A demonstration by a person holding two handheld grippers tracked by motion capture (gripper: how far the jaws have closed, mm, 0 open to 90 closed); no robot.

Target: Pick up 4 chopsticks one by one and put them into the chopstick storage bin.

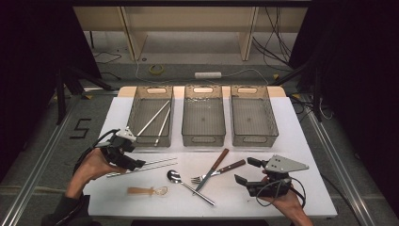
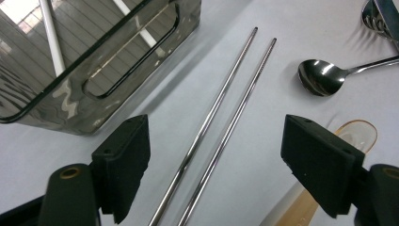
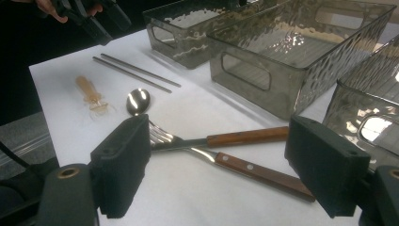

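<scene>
High view: cutlery sorting by type, judging from layout. Left bin (image 1: 133,113) held two white chopsticks (image 1: 153,118); other two bins bare. Left gripper (image 1: 133,163) hovered at near end of steel chopstick pair (image 2: 219,127) on table (image 1: 291,141), jaws wide, nothing gripped, pair centred between pads, untouched. Right gripper (image 1: 246,170) wide open too, empty, facing crossed fork (image 3: 162,136) and knife (image 3: 254,172), just beside them.
</scene>
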